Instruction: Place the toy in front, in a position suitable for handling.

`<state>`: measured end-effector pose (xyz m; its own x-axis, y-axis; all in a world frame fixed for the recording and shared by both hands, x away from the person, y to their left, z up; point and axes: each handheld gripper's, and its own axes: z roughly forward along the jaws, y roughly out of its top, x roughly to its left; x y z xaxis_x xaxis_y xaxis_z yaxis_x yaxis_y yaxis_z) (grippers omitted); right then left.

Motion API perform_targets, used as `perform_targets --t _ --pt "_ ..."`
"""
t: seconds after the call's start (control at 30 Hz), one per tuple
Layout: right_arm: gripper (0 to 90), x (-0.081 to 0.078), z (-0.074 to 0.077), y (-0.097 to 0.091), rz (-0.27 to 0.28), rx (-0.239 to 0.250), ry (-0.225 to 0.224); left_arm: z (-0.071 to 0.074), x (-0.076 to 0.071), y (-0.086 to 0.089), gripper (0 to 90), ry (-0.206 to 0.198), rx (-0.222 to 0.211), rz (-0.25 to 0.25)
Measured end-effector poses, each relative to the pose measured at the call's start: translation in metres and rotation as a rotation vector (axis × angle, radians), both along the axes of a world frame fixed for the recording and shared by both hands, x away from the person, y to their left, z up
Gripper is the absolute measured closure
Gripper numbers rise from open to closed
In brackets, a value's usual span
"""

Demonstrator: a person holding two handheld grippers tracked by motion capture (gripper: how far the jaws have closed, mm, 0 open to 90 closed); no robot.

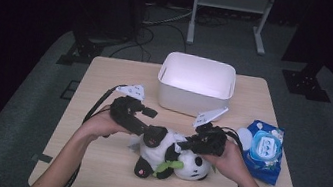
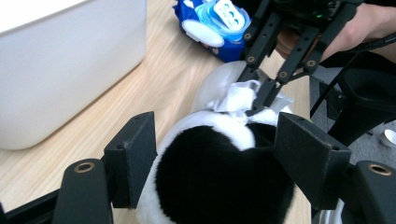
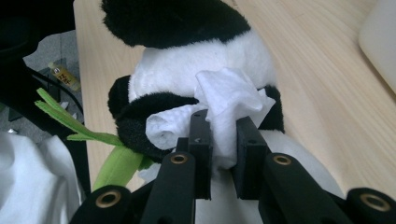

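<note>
The right hand-held gripper [image 3: 219,140] pinches a white wipe [image 3: 224,100] against the toy panda [image 1: 172,157] lying on the desk [image 1: 107,71], while the left hand-held gripper [image 2: 215,154] straddles the panda's black end with jaws apart, apparently not pressing; next, I judge, it must steady the toy for wiping.

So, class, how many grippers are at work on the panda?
2: the left gripper straddles its black end, jaws open; the right gripper pinches a white wipe against the panda.
</note>
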<state>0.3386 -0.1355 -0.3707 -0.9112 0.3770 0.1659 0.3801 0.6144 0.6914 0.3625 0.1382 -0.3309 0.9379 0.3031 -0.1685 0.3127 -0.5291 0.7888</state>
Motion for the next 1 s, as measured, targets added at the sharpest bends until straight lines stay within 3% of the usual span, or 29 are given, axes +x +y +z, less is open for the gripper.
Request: perform_targets --t 0.27,0.43,0.57,0.73,0.87,1.0 --pt "79.2 -0.011 0.005 0.003 0.036 -0.015 -0.009 -0.029 -0.012 -0.005 31.2 0.047 0.021 -0.034" --pt "79.2 -0.018 0.016 0.016 0.063 -0.039 -0.06 -0.045 -0.021 -0.004 30.1 0.019 -0.008 -0.023" --pt "79.1 -0.018 0.018 0.026 0.073 -0.054 -0.075 -0.049 -0.026 -0.001 30.6 -0.008 -0.001 -0.006" --pt "78.9 -0.019 0.019 0.028 0.078 -0.059 -0.076 -0.05 -0.029 0.001 31.3 -0.016 -0.004 -0.017" --pt "78.8 -0.02 0.022 0.018 0.064 -0.069 -0.075 -0.049 -0.031 -0.002 31.3 -0.022 0.0 -0.022" --pt "78.7 -0.023 0.026 0.002 0.042 -0.047 -0.078 -0.049 -0.032 -0.003 31.3 -0.027 0.001 -0.024"
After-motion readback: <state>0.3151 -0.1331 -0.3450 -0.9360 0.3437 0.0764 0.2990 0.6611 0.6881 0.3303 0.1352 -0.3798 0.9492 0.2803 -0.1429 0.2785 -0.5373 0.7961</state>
